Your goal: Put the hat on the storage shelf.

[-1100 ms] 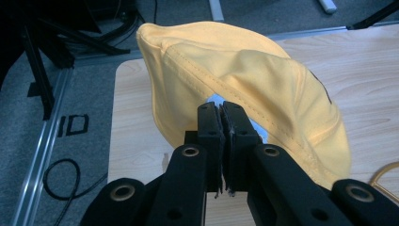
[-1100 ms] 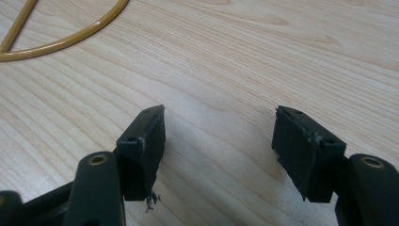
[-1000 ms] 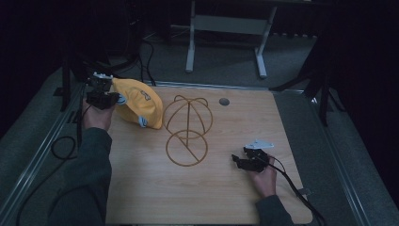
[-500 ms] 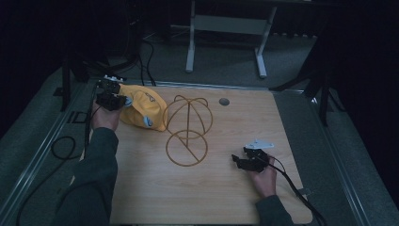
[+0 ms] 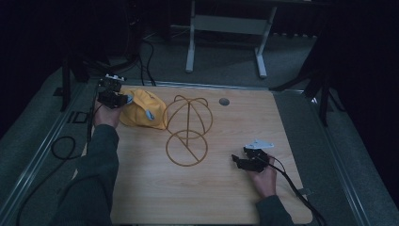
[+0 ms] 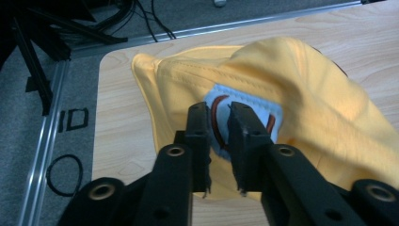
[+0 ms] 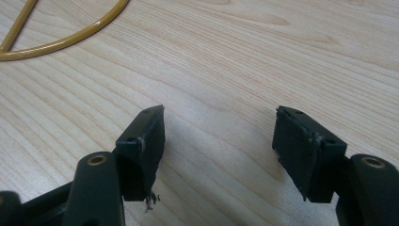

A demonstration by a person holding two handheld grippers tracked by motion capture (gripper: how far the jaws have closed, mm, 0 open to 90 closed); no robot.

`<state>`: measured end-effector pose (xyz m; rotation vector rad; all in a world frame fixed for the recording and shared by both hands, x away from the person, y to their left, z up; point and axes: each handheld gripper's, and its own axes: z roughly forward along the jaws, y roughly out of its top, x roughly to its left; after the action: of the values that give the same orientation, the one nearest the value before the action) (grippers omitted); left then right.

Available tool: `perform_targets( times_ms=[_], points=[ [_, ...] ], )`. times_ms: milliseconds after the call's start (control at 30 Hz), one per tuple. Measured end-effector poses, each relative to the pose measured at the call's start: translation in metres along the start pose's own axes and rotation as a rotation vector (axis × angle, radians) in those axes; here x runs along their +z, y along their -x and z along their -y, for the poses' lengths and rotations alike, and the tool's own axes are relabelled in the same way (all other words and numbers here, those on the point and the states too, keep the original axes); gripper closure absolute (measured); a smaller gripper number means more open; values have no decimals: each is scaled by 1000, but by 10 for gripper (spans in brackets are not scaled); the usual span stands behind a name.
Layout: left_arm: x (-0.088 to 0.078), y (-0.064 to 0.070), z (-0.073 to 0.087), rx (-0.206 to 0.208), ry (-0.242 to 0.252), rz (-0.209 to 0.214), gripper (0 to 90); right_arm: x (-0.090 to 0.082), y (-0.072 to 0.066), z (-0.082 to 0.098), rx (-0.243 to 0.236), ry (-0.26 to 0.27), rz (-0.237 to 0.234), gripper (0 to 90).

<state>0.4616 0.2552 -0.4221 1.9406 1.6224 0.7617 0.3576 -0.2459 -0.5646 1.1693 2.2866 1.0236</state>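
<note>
Left tongs (image 6: 220, 110): just been opening, narrowly parted over soft yellow fabric cap (image 5: 143, 110), nothing gripped | cap laid far-left on wooden counter (image 5: 235, 197), beside golden wire stand (image 5: 187, 129) | right tongs (image 7: 219, 127): released, wide, near-right.

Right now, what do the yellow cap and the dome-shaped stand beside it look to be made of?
Yellow cap: soft woven fabric, matte, judging by its stitched seams, folds and sewn-on patch. Dome-shaped stand: thin bent rod, probably metal wire with a glossy gold-tan finish; smooth and shiny in the right gripper view, though coated plastic cannot be ruled out.
</note>
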Motion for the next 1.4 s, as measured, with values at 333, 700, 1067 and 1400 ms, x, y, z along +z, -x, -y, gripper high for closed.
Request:
perform_targets(
  times_ms=[333,700,1067,1400],
  points=[
    [0,-3,1,-12,-66,-11,755,0,0,0,0,0,0,345],
    [-3,1,0,22,-50,-4,668,0,0,0,0,0,0,345],
    [-11,5,-18,58,-22,6,573,0,0,0,0,-1,-1,344],
    [-4,11,-28,110,-39,25,485,0,0,0,-2,-1,-2,341]
  ],
)
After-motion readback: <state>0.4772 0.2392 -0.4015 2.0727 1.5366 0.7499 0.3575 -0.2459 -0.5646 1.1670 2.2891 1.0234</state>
